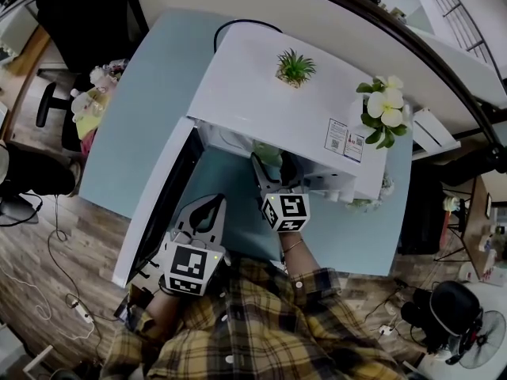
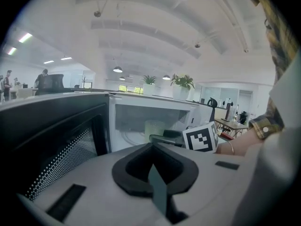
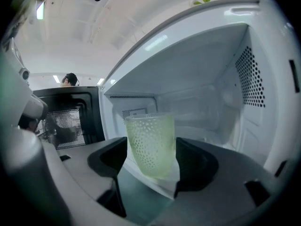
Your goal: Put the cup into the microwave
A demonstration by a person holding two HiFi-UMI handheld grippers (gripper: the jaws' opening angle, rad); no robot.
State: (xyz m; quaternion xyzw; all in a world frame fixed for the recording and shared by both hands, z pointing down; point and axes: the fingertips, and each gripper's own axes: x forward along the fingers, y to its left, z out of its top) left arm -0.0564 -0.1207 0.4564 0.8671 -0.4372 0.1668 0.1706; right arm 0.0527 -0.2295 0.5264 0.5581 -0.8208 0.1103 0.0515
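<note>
A white microwave (image 1: 269, 101) stands on a light-blue table (image 1: 146, 117) with its door (image 1: 154, 204) swung open to the left. My right gripper (image 3: 150, 173) is shut on a pale green dotted cup (image 3: 150, 142), held upright at the mouth of the cavity (image 3: 207, 93). In the head view the cup (image 1: 268, 153) shows just under the microwave's front edge, ahead of the right gripper (image 1: 269, 165). My left gripper (image 1: 209, 210) hangs shut and empty beside the door's inner face. From it I see the cup (image 2: 154, 127) inside the opening. Whether the cup touches the floor of the cavity is hidden.
A small green potted plant (image 1: 295, 67) and white flowers (image 1: 386, 109) sit on top of the microwave. A black office chair (image 1: 75, 22) stands at the table's far left. Cables and a power strip (image 1: 79, 311) lie on the wooden floor.
</note>
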